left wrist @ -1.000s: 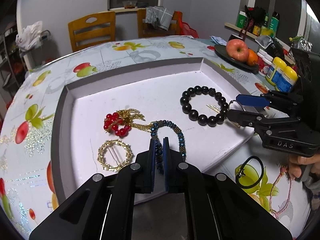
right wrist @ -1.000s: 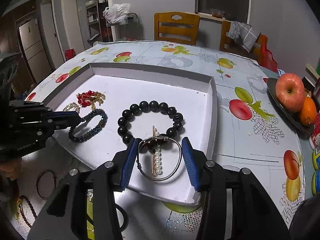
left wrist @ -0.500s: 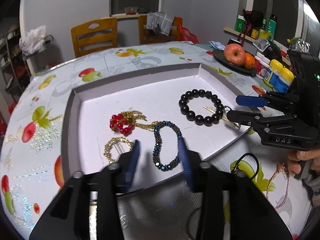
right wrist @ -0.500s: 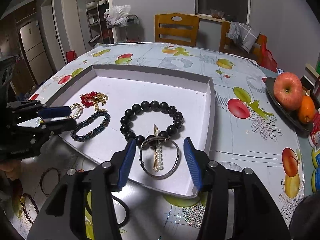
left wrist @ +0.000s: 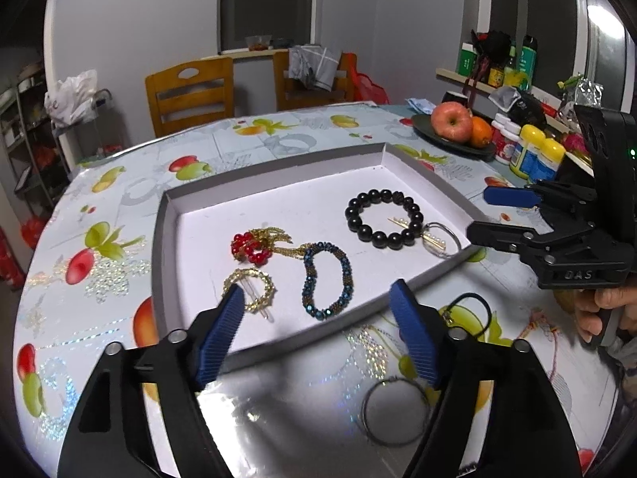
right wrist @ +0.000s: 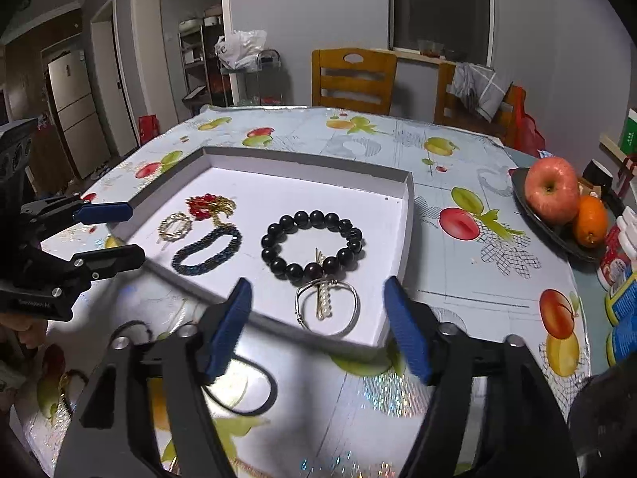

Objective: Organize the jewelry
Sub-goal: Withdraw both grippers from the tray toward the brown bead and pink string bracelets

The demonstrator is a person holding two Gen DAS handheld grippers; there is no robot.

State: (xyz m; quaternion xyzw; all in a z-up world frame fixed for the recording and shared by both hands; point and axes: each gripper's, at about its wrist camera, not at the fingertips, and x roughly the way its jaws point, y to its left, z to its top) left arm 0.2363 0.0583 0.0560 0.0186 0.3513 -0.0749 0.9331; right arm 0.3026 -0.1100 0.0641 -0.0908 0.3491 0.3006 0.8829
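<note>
A white tray (left wrist: 159,263) holds a blue beaded bracelet (left wrist: 346,275), a black bead bracelet (left wrist: 364,233), a red and gold brooch (left wrist: 251,247), a gold ring brooch (left wrist: 272,288) and a silver bangle (left wrist: 454,239) with a pearl pin across it. My left gripper (left wrist: 316,287) hovers off the tray's near edge. Its jaws are opening and grip nothing. My right gripper (right wrist: 317,285) hangs just short of the silver bangle (right wrist: 350,314) at the tray's near corner. Its jaws are opening too, with nothing pressed between them. Each gripper shows in the other's view: left (right wrist: 133,232), right (left wrist: 489,217).
Loose on the fruit-print tablecloth near me lie a black cord loop (left wrist: 487,310), a thin metal ring (left wrist: 368,410) and a red string (left wrist: 537,318). A plate with an apple (left wrist: 454,121) and several bottles (left wrist: 533,151) stand at the right. Chairs (left wrist: 191,95) stand behind the table.
Both grippers drew back from the tray and rose. The left jaws went from shut on the blue bracelet to wide, leaving it in the tray. The right jaws widened around the bangle.
</note>
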